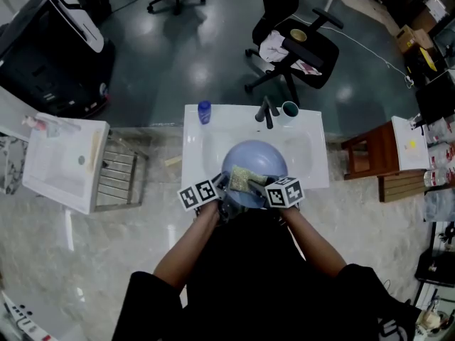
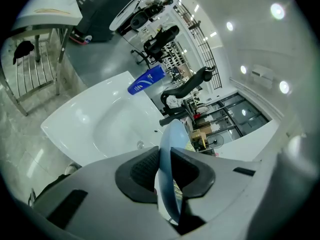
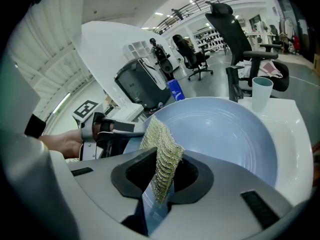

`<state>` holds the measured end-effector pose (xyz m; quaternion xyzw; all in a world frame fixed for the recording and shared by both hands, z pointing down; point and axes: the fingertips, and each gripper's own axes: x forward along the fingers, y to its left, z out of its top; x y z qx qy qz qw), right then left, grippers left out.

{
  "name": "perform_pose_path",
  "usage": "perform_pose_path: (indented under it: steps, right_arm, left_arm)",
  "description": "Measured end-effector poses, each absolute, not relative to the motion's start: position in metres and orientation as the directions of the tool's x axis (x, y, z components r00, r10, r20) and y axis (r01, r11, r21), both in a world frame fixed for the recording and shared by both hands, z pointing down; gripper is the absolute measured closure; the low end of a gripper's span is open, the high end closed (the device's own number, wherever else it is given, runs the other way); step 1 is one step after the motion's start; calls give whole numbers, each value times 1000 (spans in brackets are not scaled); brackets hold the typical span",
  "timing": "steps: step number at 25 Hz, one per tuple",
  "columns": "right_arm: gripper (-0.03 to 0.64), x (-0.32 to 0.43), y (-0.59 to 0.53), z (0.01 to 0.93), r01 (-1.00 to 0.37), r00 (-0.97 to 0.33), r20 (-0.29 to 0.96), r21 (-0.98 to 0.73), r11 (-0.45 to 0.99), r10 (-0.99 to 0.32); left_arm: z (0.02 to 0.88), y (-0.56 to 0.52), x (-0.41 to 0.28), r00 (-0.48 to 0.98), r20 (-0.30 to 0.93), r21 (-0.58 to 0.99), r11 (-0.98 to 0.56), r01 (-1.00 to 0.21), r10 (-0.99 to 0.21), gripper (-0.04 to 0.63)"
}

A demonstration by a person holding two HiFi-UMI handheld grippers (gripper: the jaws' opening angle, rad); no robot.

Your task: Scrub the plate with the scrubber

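With the fingers of your left gripper (image 2: 162, 171) clamped on the near rim of the blue plate (image 2: 172, 136) over the sink (image 1: 197, 148), your right gripper (image 3: 162, 173) pinched the scrubber (image 3: 161, 149) at that same near edge, the plate's face spreading away ahead of it.

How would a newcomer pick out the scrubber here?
Find the white sink, then the pale blue round plate held over it. The yellow-green mesh scrubber pad sits on the plate's near rim, pinched in the right gripper, the only woven thing there.
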<state>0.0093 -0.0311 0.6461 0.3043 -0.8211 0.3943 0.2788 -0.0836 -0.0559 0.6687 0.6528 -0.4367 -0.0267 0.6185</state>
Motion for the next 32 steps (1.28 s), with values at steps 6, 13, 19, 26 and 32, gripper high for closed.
perform_pose_path:
  steps: [6,13,19,26,32]
  right_arm:
    - [552,7,-40,638,-683,-678,692,-467,562,-249]
    - [552,-4,-54,652,-665,-667,725,-476,575,-172]
    - [551,-14,-63,662,-663,-599,786,-382,644,-151]
    - [551,-17,-69,673,-651,-534,836,-313,692,-124]
    - [549,10,-85,681,-681,-468,871,-248,689,-148]
  left_arm:
    - [673,-53,-91,611,523,795,81,-601,-593,551]
    - [671,-51,-92,619,526,788,60,-613,-583,551]
    - [670,-49,-96,618,523,792,66,-607,-587,548]
    - [667,-47,-93,632,515,794,45,-606,-579,538]
    - [668,-48,-96,630,512,799,55,-598,-584,538]
